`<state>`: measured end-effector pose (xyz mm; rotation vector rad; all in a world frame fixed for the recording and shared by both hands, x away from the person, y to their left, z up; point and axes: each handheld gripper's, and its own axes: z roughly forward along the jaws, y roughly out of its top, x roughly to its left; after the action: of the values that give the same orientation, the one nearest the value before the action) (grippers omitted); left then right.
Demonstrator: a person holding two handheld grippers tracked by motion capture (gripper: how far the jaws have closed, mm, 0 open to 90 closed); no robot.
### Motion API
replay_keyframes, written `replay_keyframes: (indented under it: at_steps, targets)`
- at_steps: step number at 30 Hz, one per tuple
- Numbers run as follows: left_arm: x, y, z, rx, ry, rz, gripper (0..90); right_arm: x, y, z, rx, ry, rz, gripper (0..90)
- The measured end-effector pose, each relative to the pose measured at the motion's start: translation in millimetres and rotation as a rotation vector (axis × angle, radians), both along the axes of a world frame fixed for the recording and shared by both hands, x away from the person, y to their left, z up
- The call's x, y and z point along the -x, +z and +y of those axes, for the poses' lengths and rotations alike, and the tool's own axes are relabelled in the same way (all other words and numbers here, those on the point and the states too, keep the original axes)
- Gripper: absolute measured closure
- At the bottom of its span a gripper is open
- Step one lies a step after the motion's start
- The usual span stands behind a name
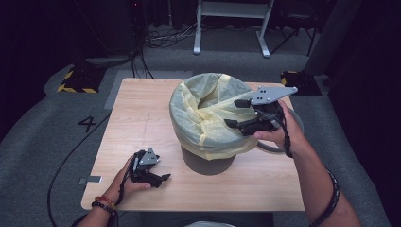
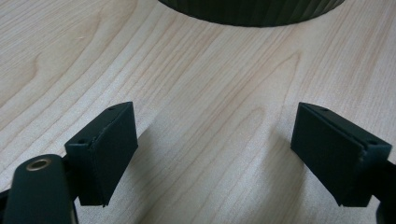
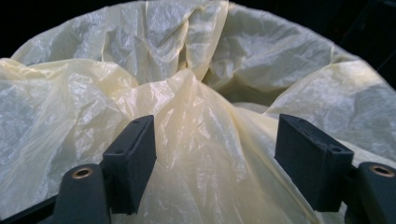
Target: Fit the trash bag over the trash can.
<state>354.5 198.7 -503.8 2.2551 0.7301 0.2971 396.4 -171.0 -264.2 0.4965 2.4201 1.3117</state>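
Left gripper [image 1: 152, 174]: your left hand [image 1: 124, 182] holds it low on the table [image 1: 265, 182], to the near left of the bin [image 1: 208, 163] and well apart from it. Its jaws point toward the bin's base.
Left jaws: spread wide in the left gripper view, with bare wood grain between the two black pads [image 2: 109, 151] and nothing pinched.
Table: pale wood. In the left gripper view [image 2: 210, 93] it runs from the pads up to the bin's dark ribbed base [image 2: 252, 11] at the top edge.
Bin: dark and round, standing near the middle of the table, a little toward its far side.
Bag [image 1: 208, 111]: pale yellow plastic lining the bin. Its edge is folded out over the bin's rim and hangs down the outside wall; its middle sags into the bin in loose folds.
Right gripper [image 1: 236, 113]: your right hand [image 1: 279, 132] holds it at the bin's right side, above the rim, tips reaching in over the bag.
Right jaws: spread wide. In the right gripper view a raised ridge of the bag [image 3: 196, 121] stands between the pads [image 3: 133, 158], but they do not press on it.
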Motion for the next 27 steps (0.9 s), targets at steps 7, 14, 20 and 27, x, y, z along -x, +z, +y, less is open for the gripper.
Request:
replay_keyframes:
  at_steps: [7, 14, 20, 27]
  targets:
    - [-0.1, 0.0, 0.0, 0.000, 0.000, 0.000, 14.5, -2.6, 2.0, 3.6, 0.049, -0.002, 0.043, 28.0]
    - [-0.2, 0.0, 0.0, 0.000, -0.001, 0.000, 14.4, -6.0, 3.6, 6.8, 0.112, -0.006, 0.087, 26.6]
    - [-0.2, 0.0, 0.0, 0.000, -0.001, 0.000, 14.5, -10.4, 4.9, 9.8, 0.175, -0.012, 0.143, 25.8]
    - [-0.2, 0.0, -0.1, 0.001, 0.000, 0.000, 14.4, -15.6, 7.5, 14.0, 0.232, -0.013, 0.190, 25.2]
